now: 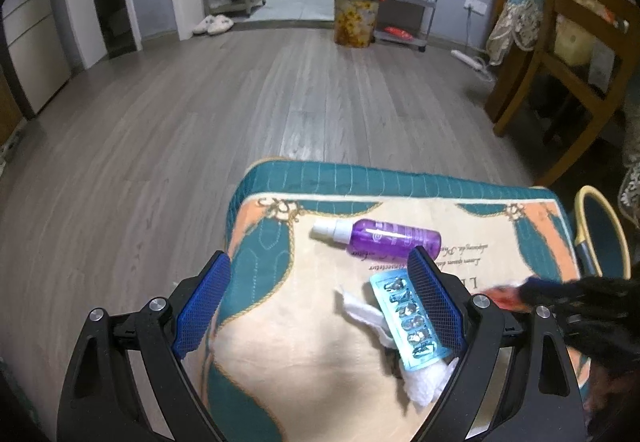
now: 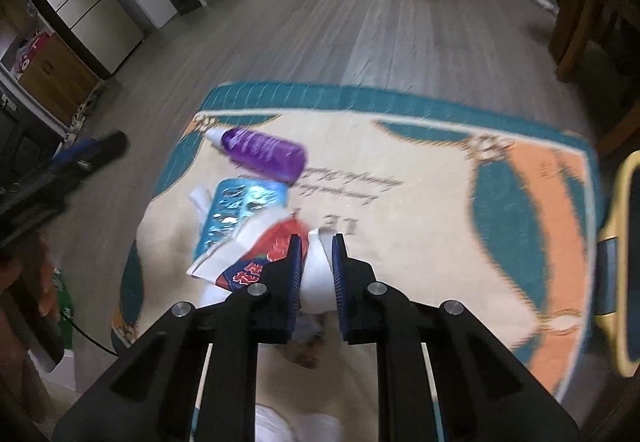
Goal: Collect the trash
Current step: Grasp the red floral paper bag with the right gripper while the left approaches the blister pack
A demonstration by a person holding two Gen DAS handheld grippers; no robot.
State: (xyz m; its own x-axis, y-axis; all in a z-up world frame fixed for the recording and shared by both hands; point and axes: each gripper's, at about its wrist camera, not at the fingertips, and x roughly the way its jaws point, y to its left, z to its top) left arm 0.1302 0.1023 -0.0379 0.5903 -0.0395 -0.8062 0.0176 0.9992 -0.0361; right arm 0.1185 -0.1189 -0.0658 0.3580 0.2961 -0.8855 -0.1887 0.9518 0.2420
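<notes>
A purple bottle (image 1: 394, 240) with a white cap lies on a teal, peach and cream cushion (image 1: 280, 322). Below it lie a blue blister pack (image 1: 414, 318) and white crumpled tissue (image 1: 360, 308). My left gripper (image 1: 320, 302) is open and empty above the cushion, its right finger over the blister pack. My right gripper (image 2: 316, 254) is shut on a red and white wrapper (image 2: 272, 250), held above the cushion. The bottle (image 2: 264, 152) and blister pack (image 2: 240, 214) show to its left. The right view is blurred.
A floral trash bin (image 1: 354, 16), overfull, stands far across the grey wooden floor (image 1: 200, 114). Wooden chairs (image 1: 568, 54) and a draped table are at the right. A yellow-rimmed object (image 1: 600, 226) sits right of the cushion. Metal shelves and slippers (image 1: 212, 24) are at the back.
</notes>
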